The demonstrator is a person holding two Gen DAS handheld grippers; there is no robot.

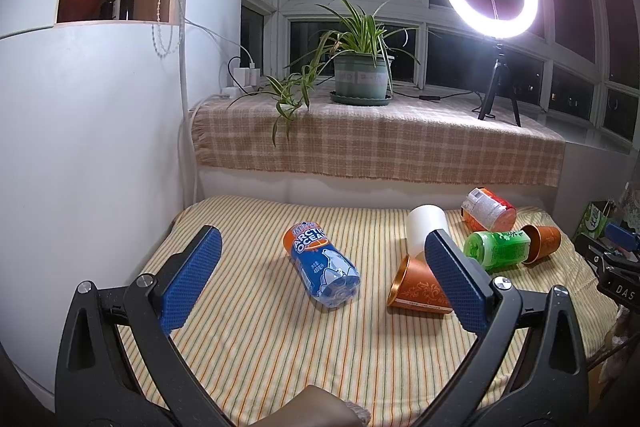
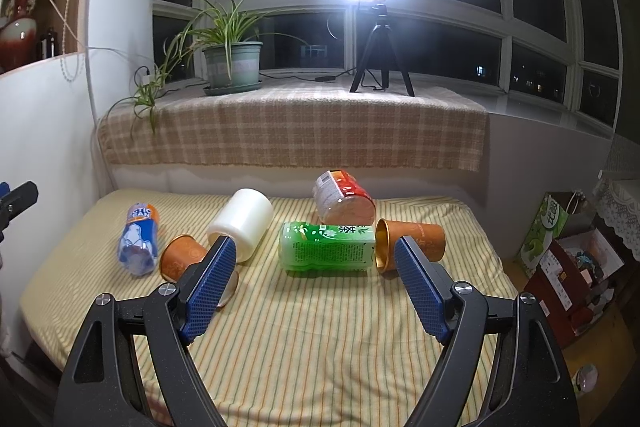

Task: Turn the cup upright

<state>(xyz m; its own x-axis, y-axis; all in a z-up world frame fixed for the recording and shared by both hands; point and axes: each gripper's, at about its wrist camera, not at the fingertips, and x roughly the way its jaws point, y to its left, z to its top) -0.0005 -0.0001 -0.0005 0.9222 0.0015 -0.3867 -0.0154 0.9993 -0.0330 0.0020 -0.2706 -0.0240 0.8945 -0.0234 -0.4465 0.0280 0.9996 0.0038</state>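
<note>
Cup (image 2: 414, 241) on its side | touching right jaws' tip | ungrasped

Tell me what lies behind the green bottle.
Behind the green bottle lies a red-labelled bottle on its side, and beyond it the striped cloth. The green bottle hides the red one's lower edge, so contact between them cannot be judged.

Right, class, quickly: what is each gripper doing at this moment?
Left gripper: open, holding nothing.
Right gripper: open, holding nothing.
</note>
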